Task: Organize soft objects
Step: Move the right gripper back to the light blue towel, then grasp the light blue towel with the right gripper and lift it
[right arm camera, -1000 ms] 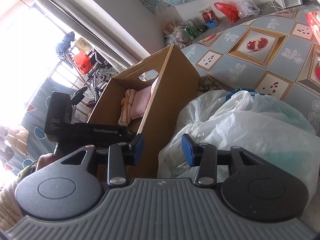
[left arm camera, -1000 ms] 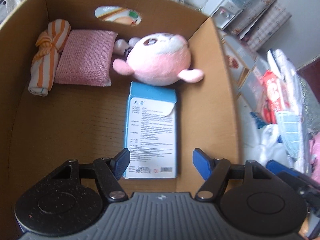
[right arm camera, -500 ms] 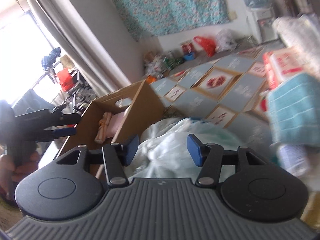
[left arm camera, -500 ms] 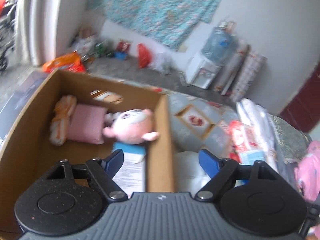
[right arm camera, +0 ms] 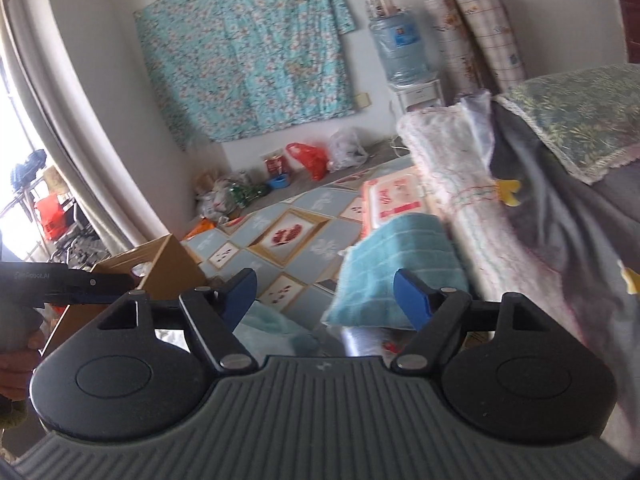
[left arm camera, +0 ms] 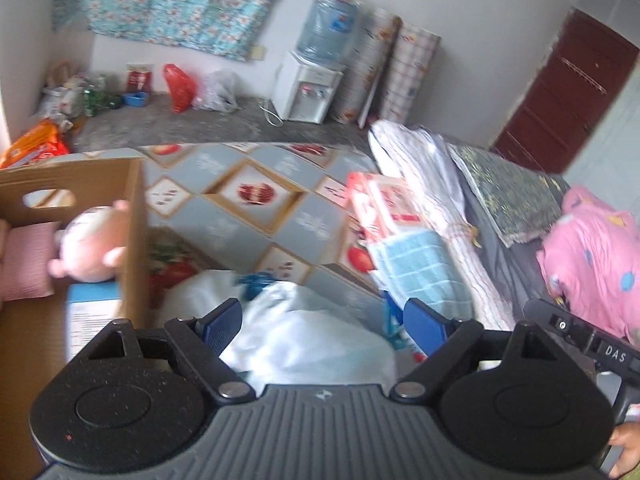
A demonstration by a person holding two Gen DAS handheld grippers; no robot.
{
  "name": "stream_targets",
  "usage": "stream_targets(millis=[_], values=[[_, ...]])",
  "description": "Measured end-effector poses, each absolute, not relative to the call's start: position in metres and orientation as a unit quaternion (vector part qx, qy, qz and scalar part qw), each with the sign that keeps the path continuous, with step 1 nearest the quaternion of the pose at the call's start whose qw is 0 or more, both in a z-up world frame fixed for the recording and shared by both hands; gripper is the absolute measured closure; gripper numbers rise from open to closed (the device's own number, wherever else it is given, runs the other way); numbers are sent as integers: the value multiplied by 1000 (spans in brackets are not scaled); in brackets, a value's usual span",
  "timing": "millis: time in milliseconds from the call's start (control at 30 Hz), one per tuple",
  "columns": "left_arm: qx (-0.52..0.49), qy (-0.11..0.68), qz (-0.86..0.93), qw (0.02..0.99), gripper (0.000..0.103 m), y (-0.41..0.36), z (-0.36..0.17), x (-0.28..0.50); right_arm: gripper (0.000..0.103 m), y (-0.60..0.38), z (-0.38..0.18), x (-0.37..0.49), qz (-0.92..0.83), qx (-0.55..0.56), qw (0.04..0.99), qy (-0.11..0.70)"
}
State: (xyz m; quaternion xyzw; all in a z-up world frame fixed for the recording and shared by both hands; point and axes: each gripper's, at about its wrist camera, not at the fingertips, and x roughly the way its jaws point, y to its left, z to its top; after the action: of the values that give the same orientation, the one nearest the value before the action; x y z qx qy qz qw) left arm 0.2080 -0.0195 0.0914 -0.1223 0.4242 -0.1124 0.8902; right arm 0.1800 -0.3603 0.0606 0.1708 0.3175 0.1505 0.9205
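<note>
A cardboard box stands at the left of the left wrist view, holding a pink plush toy, a pink pad and a blue-and-white packet. My left gripper hovers over a white plastic bag beside the box, jaws opening, nothing between them. My right gripper faces a folded light-blue towel, jaws opening and empty. The towel lies by a red-and-white pack. The box shows at the right wrist view's left.
A patterned mat covers the floor. Rolled white bedding, a dark pillow and pink cloth lie to the right. A water dispenser, bags and a dark door line the far wall.
Both grippers swung right, away from the box, and their jaws widened. The left wrist view left the box interior for the bag and mat; the right wrist view turned to the blue towel.
</note>
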Motion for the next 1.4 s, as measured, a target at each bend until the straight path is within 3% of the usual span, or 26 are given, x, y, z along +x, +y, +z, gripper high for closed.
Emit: stream_targets(millis=[733, 1200, 1300, 1400], values=[[-92, 515, -196, 829, 17, -155, 30, 297, 22, -380, -9, 244, 143, 138, 902, 382], [-158, 552, -175, 800, 18, -161, -6, 353, 13, -339, -47, 305, 155, 70, 906, 387], [-168, 556, -174, 795, 18, -159, -10, 358, 15, -328, -51, 305, 142, 30, 913, 381], [-175, 555, -174, 794, 18, -156, -10, 360, 27, -326, -49, 305, 140, 20, 917, 373]])
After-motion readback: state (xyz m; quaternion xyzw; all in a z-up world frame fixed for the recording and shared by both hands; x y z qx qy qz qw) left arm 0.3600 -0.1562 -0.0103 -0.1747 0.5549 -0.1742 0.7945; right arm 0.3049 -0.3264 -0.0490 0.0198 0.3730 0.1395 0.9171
